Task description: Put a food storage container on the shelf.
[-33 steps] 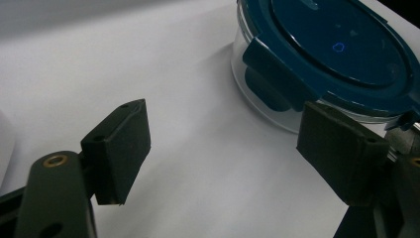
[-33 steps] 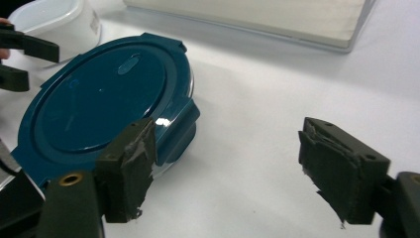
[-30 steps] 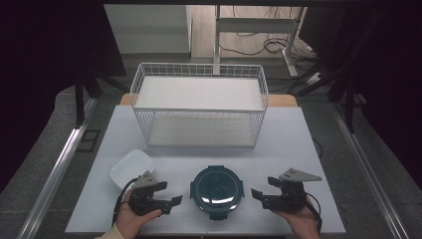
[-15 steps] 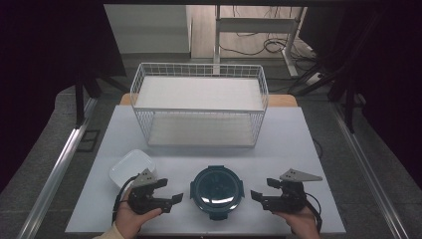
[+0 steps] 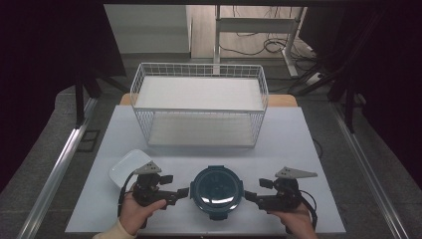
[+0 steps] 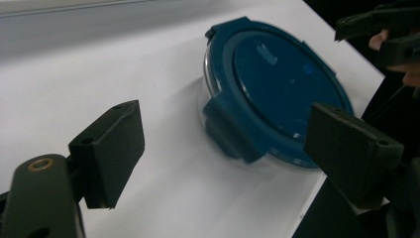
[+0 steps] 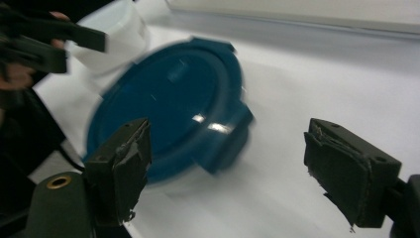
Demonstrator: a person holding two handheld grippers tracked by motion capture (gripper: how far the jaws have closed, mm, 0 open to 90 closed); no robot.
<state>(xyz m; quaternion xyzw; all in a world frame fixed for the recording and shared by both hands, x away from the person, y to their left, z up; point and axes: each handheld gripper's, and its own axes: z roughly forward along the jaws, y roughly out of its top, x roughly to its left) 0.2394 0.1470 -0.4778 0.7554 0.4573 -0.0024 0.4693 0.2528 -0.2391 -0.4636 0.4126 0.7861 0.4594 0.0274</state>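
The lidded container point(image 5: 216, 185) sits on the tabletop point(image 5: 298, 144) between the two tongs, near each but touched by neither; the left tongs point(image 5: 181, 193) stand wide open and empty, a side latch point(image 6: 233, 126) of the blue lid lying just ahead of the gap; the right tongs point(image 5: 250, 195) are likewise spread wide, holding nothing, facing the opposite latch point(image 7: 225, 141); this mirrored stance probably prepares for unclipping both sides; a white dish point(image 5: 127, 167) rests behind the left tongs, a wire basket point(image 5: 199, 107) well beyond.
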